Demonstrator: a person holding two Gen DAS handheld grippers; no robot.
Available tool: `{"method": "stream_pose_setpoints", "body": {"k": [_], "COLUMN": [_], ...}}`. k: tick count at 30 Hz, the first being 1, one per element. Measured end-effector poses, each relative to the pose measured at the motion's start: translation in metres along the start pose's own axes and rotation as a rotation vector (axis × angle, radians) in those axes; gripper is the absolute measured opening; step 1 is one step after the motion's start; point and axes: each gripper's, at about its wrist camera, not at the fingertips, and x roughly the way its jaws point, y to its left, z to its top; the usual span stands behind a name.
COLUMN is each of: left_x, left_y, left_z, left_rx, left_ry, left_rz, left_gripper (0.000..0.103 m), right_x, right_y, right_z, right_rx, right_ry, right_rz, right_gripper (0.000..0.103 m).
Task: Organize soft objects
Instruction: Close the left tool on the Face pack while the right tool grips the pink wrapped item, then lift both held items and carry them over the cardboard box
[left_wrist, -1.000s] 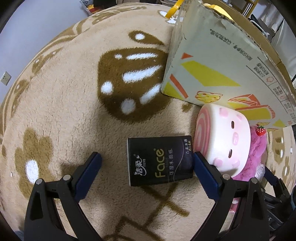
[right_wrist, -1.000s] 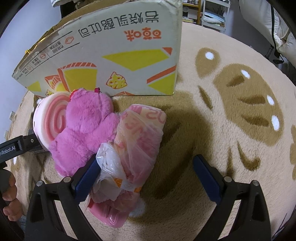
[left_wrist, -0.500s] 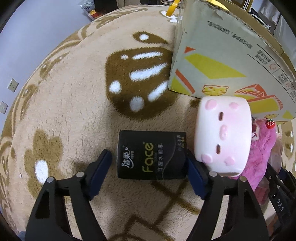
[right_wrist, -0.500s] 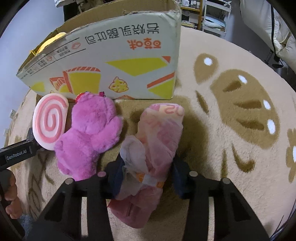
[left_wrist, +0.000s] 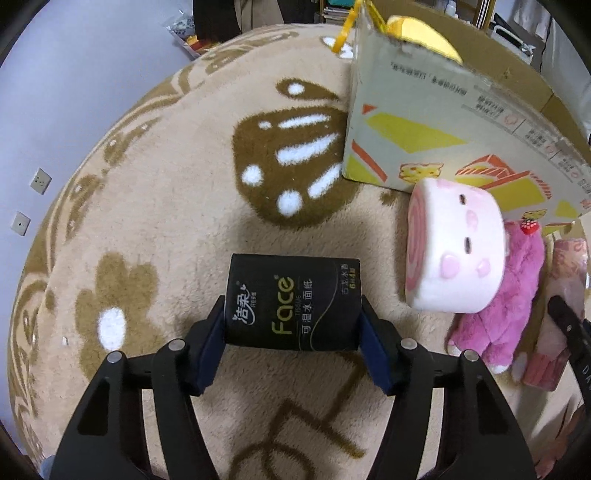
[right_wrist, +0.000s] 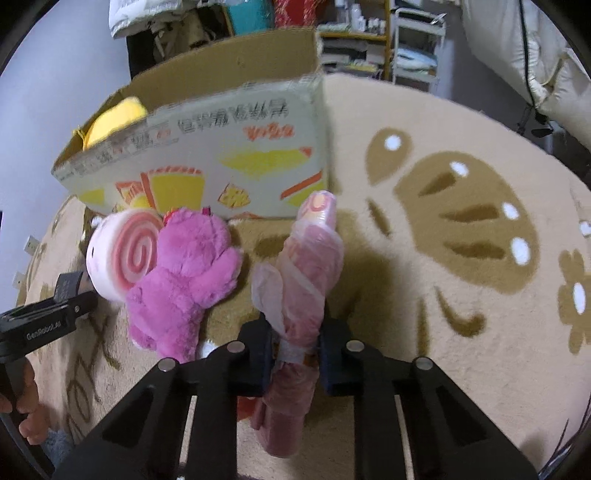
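My left gripper (left_wrist: 291, 339) is shut on a black "Face" tissue pack (left_wrist: 291, 301), held just above the beige rug. My right gripper (right_wrist: 295, 354) is shut on a pink soft toy wrapped in a clear plastic bag (right_wrist: 310, 273), lifted off the rug; it also shows in the left wrist view (left_wrist: 561, 295). A white-and-pink swirl roll plush (left_wrist: 456, 254) and a magenta plush bear (right_wrist: 184, 284) lie on the rug between the two grippers, in front of the open cardboard box (right_wrist: 229, 162). A yellow plush (right_wrist: 114, 118) sits inside the box.
The rug (left_wrist: 166, 206) has brown flower and butterfly patterns. The box (left_wrist: 443, 122) stands at the far side. Shelves and a cart (right_wrist: 406, 40) stand beyond the rug, with a white padded item (right_wrist: 535, 55) at the right. The left gripper's body (right_wrist: 40, 325) shows at the left edge.
Both grippers closed: the left on the tissue pack, the right on the bagged pink toy. Both items have come up off the rug. The roll plush tipped over next to the bear.
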Motion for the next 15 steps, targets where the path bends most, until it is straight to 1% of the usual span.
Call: {"method": "stream_pose_setpoints", "body": {"k": [4,9,12,13,15], "left_x": [-0.017,-0.044,-0.069,-0.076,-0.092], "left_y": [0.006,0.010,0.014,0.015,0.014], "left_z": [-0.003,-0.010,-0.010,-0.009,-0.009], "left_rx": [-0.019,-0.026,-0.044,-0.044,-0.034], "left_ry": [-0.036,-0.109,-0.176,-0.202,-0.252], "left_rz": [-0.005,0.019,-0.005,-0.010,-0.006], "left_gripper": [0.064,0.064,0.064,0.064,0.064], "right_x": [-0.025,-0.058,-0.079,-0.081,-0.095], "right_y": [-0.003,0.002,0.005,0.005,0.008], "right_z": [0.001,0.005,0.008,0.015,0.017], "right_rx": [0.003,-0.029,-0.046,-0.051,-0.069], "right_ry": [-0.090,-0.204,-0.277,-0.298,-0.354], "right_rz": [0.010,-0.003,-0.002,-0.001,-0.002], "right_gripper": [0.020,0.020,0.020,0.020,0.020]}}
